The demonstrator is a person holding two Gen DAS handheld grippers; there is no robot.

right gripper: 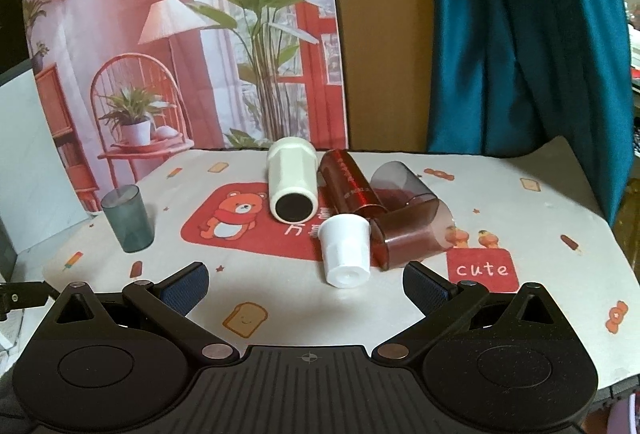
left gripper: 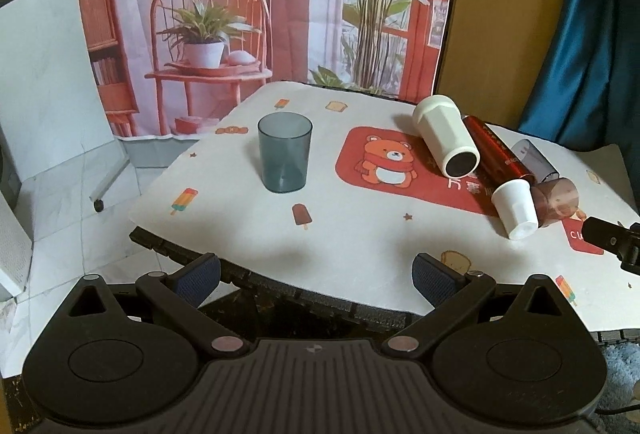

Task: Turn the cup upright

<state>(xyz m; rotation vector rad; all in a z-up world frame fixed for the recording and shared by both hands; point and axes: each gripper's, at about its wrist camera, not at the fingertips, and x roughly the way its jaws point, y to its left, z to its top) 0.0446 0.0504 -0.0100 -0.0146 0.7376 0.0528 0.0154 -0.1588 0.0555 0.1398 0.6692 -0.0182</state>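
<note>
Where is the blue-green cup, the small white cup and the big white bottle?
blue-green cup [left gripper: 284,159]: left wrist view, middle of its side.
small white cup [right gripper: 344,251]: right wrist view, its side.
big white bottle [right gripper: 292,179]: right wrist view, its body.

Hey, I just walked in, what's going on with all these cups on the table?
A person holds a two-finger gripper in each hand, and neither grips anything. The left gripper and right gripper both hang open at the near edge of the table. One teal cup stands upright on the left. The others lie on their sides in a cluster: a cream tumbler, a red cup, a small white cup, a brown translucent cup and a grey translucent cup.
</note>
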